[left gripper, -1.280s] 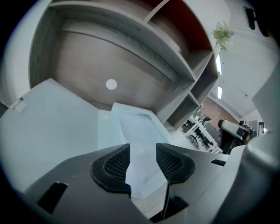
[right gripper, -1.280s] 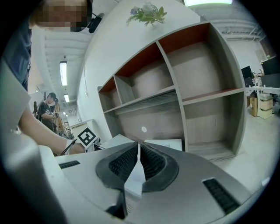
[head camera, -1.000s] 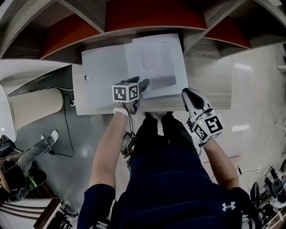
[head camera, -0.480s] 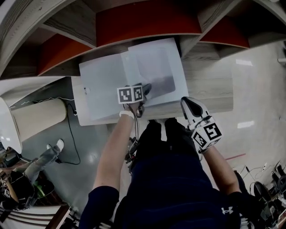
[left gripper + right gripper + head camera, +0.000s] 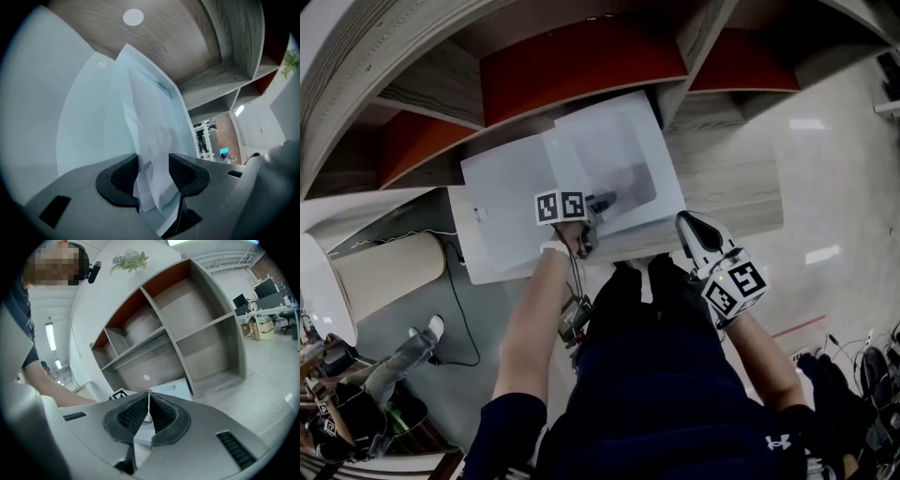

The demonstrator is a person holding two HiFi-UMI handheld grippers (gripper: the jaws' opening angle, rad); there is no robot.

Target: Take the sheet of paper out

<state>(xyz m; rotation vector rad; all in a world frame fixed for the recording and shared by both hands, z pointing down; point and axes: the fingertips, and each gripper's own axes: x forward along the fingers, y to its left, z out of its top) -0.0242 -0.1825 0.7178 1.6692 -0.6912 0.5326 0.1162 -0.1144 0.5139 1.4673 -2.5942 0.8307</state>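
A white folder lies open on the wooden shelf top, and a sheet of paper rests on its right half. My left gripper points down at the sheet's near edge. In the left gripper view the paper stands up between the two pads of my left gripper. Those jaws are closing, with a gap still showing beside the paper. My right gripper hovers at the shelf's near edge, right of the folder. Its tips meet in the right gripper view, with nothing held.
Shelf compartments with red backs rise behind the folder. The right gripper view shows the curved shelf unit and the folder's corner. A cable and a cylinder are on the floor at left. My legs stand below the shelf edge.
My left gripper has dipped and rolled a little at the sheet's near edge. The right gripper has stayed almost where it was.
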